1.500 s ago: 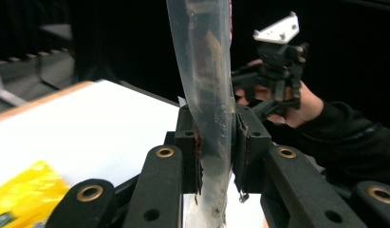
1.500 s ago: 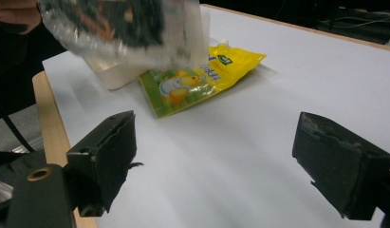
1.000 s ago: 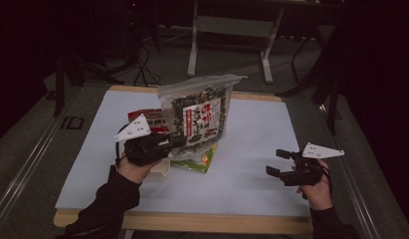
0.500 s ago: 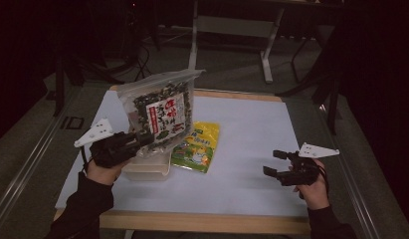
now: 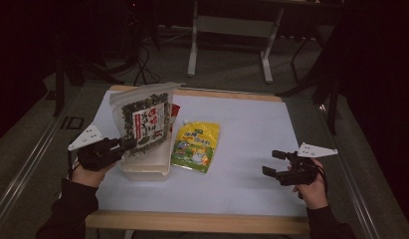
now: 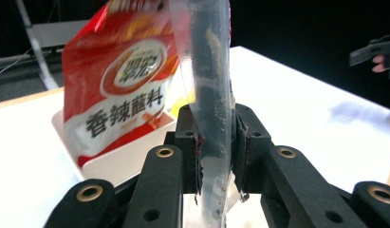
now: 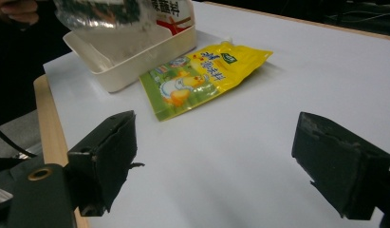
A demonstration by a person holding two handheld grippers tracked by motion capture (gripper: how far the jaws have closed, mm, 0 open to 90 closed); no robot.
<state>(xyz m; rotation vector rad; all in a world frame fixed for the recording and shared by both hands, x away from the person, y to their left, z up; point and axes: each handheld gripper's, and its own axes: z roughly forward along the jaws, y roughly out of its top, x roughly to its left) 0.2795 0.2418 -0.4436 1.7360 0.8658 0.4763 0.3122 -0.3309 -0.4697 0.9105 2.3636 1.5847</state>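
Jaws, left: closed tight on the lower edge of the clear seaweed bag, which the left gripper holds upright at the left of the high view; in the left gripper view the plastic runs straight up between the two pads.
Jaws, right: spread wide with nothing between them; the right gripper sits low over bare table at the lower right of the high view.
Seaweed bag: standing tall above the white tray, its bottom hanging over the tray's opening.
Red pouch: upright in the tray's far end, just behind the clear bag, printed face toward the left gripper's camera.
Yellow pouch: flat on the table, just right of the tray, spout end toward the upper part of the frame.
Step in hand: judged to be lowering the seaweed bag into the tray beside the red pouch; whether its bottom already touches the tray floor cannot be told.
Next move: likely a gentle descent until the bag settles, then a release; the bag is tall and floppy, so it may tip once freed unless it leans on the red pouch.
Edges: the tray lies near the wooden front edge at the lower left; the left hand hangs past the table's left side.
Open room: the middle and right of the white table top lie bare between yellow pouch and right gripper, leaving a free path for the right gripper toward that pouch.
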